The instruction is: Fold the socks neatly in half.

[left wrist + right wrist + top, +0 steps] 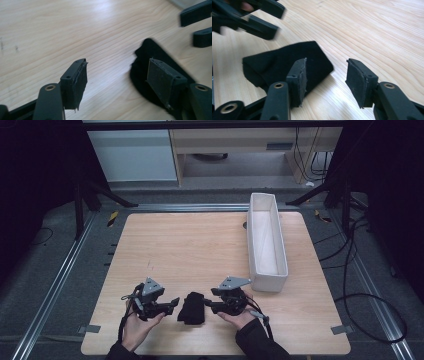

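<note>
A black folded cloth [191, 309] lies flat on the wooden table [190, 245] near its front edge, between my two grippers. My left gripper [173, 304] sits just left of the cloth, held in a hand, its tips pointing toward it. My right gripper [210, 300] faces it from the right. In the left gripper view the left gripper [117, 80] stands open over bare wood, with the cloth [140, 71] behind its right-hand jaw. In the right gripper view the right gripper [328, 80] is open, nothing between its pads, and the cloth [277, 62] lies behind its left-hand jaw.
A long white bin [267, 282] stands on the right part of the table, running from the back edge toward the front. Cables and dark stand legs lie on the floor around the table. Each gripper view catches the other gripper's blurred jaws near its top edge.
</note>
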